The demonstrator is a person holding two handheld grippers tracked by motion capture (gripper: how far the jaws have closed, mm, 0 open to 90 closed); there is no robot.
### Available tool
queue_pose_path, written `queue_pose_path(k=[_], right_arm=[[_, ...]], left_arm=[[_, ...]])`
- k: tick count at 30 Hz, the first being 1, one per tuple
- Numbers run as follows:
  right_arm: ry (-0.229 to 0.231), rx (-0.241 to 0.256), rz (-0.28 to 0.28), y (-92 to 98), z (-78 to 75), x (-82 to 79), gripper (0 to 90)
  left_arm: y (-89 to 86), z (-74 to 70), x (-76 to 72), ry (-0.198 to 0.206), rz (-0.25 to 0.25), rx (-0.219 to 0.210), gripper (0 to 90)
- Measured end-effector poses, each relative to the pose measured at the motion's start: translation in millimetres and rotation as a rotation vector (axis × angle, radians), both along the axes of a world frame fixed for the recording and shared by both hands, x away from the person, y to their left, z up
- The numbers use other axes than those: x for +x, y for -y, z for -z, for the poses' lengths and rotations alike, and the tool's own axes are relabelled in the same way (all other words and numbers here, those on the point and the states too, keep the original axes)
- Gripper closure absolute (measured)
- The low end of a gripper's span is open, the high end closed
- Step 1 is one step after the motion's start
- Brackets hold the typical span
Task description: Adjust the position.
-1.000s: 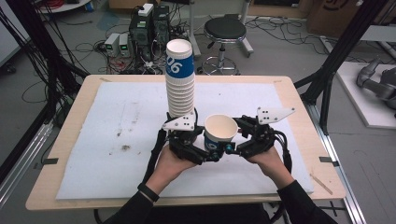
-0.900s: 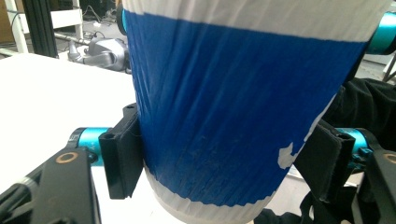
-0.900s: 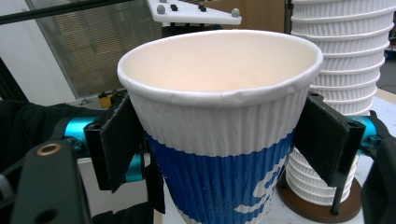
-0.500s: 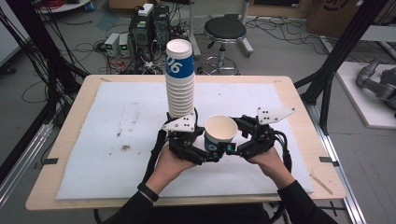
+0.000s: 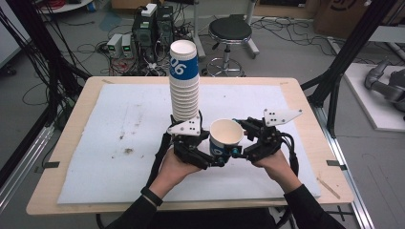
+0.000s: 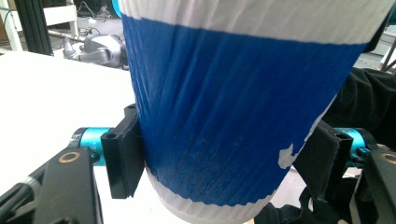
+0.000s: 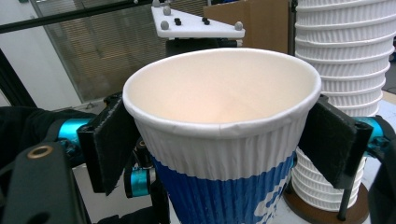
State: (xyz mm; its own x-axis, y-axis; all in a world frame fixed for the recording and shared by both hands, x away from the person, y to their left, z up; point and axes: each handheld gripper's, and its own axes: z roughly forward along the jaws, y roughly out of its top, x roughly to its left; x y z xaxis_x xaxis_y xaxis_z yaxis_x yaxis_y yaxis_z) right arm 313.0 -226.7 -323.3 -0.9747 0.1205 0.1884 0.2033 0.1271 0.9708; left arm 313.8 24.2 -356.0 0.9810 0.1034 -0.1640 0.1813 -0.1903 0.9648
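Note:
A single paper cup (image 5: 225, 136), white with a blue band, stands upright and open-topped between my two grippers near the table's front middle. My left gripper (image 5: 216, 156) grips it low on the blue band (image 6: 233, 116), with both pads pressed against its sides. My right gripper (image 5: 238, 143) clamps it just under the rim (image 7: 219, 93), one pad on each side. A tall stack of the same cups (image 5: 184, 81) rises right behind the left gripper, on a round brown base (image 7: 322, 210).
A white mat (image 5: 119, 119) covers most of the wooden table (image 5: 305, 95), with a few dark stains at its left. Black frame posts (image 5: 334, 71) stand at the table's sides. On the floor behind are a stool (image 5: 230, 29) and computer boxes (image 5: 153, 24).

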Motion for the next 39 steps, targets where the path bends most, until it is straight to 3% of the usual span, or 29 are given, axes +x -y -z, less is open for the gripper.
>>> queue_pose_path(k=[5, 12, 19, 34, 39], right_arm=[[0.0, 0.0, -0.001, -0.1, 0.1, 0.0, 18.4], [0.006, -0.005, 0.013, 1.4, 0.3, 1.3, 18.7], [0.018, -0.012, 0.032, 5.3, 0.2, 2.7, 18.8], [0.034, -0.028, 0.063, 13.6, 0.5, 5.3, 18.7], [0.037, -0.029, 0.073, 16.3, 0.4, 6.0, 18.7]], left_arm=[[-0.1, 0.1, -0.1, 0.003, 0.0, 0.001, 26.6], [-0.4, -0.5, 0.3, 0.011, -0.024, 0.012, 15.4], [-8.9, -5.0, -0.1, 0.023, -0.056, 0.021, 14.6], [-46.8, -17.3, -6.5, 0.07, -0.128, -0.004, 14.6], [-64.5, -18.5, -11.1, 0.088, -0.179, -0.003, 14.6]])
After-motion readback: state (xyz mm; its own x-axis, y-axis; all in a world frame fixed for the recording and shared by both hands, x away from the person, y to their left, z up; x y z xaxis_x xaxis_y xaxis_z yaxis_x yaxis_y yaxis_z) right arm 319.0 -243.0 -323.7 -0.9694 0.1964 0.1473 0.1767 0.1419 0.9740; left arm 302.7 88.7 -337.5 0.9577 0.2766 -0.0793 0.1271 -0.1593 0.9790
